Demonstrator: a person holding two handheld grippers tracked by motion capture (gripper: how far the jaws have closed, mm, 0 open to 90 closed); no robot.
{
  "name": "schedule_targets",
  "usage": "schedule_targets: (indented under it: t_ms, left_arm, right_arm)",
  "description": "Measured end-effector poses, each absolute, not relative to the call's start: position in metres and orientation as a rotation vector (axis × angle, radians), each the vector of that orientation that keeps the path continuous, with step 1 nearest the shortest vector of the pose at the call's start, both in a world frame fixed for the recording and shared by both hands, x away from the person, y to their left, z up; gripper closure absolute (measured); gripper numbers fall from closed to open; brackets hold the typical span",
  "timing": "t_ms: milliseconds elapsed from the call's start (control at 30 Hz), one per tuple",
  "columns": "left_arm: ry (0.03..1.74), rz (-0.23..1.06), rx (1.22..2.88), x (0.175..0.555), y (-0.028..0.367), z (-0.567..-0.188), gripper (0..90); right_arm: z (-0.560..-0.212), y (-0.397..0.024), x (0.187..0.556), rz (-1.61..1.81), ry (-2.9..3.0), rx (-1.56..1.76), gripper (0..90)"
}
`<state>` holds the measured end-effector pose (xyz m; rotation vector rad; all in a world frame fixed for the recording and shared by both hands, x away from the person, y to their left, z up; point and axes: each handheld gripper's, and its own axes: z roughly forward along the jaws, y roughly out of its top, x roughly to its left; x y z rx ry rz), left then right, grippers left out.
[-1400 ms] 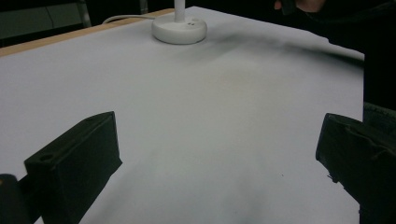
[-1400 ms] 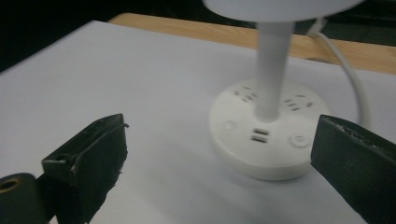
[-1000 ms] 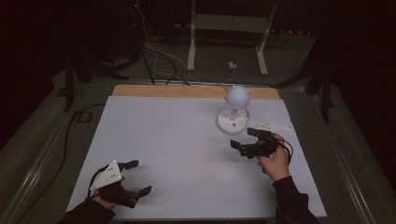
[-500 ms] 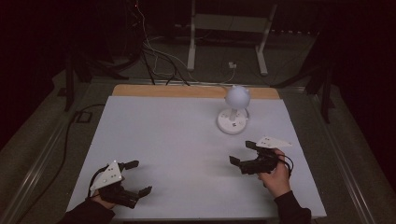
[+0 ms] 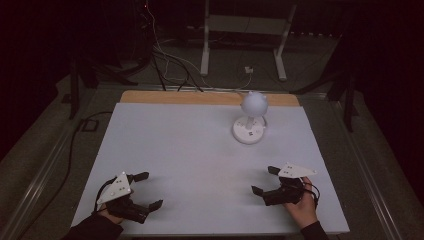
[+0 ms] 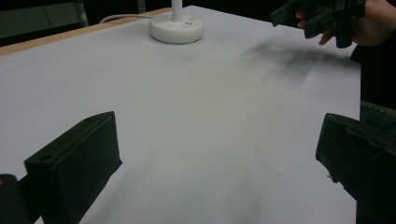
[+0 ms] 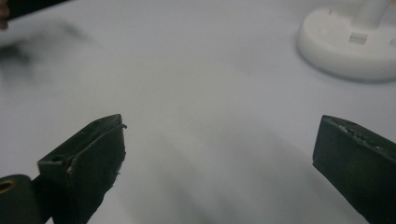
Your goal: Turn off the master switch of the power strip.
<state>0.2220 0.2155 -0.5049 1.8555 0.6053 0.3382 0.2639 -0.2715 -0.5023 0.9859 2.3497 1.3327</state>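
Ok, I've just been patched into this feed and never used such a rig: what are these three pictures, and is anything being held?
No robot here: a person holds a hand-held two-jaw claw in each hand. The high view looks down on the white table from above the person's side. The left claw sits at the near left, the right claw at the near right. The other two pictures come from cameras riding on each claw, looking out between its own black jaws. Both stand wide apart with nothing between them, so nothing is held. On the table stands one thing: a small white lamp with a round base and a ball-shaped head, toward the far edge. The left gripper view also catches the lamp's base and the other hand.
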Motion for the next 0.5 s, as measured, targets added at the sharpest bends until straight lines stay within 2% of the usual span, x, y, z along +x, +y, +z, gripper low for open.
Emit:
schedule_targets:
  t_ms: [500]
  left_arm:
    - [0.602, 0.337, 1.857, 0.222, 0.215, -0.505, 0.2]
  right_arm:
    - [-0.519, -0.287, 0.243, 1.221, 2.417, 0.916, 1.1]
